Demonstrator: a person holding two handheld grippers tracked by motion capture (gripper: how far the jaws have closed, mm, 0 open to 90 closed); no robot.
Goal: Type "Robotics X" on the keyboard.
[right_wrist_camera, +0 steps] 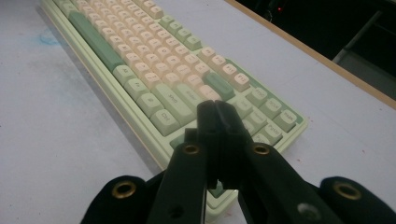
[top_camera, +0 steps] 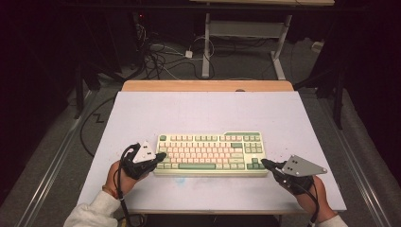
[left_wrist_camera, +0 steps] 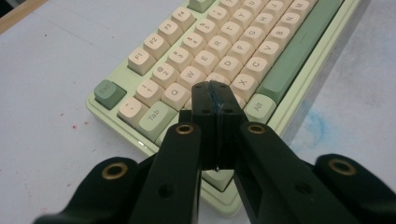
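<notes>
Keyboard (top_camera: 210, 153), pale green with cream keys, flat on white surface (top_camera: 203, 111), near front edge, centred. Left hand-held gripper (top_camera: 160, 156) at keyboard's left end, jaws pressed together, nothing between them; tips over lower-left keys, contact unclear. Right hand-held gripper (top_camera: 265, 163) at right end, jaws likewise closed and empty, tips above arrow-key corner. Blue smudge (left_wrist_camera: 317, 126) on surface beside front edge.

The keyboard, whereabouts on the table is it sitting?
In the high view the keyboard lies near the middle of the white table, towards the person's edge, with the left gripper and right gripper at its ends.
</notes>
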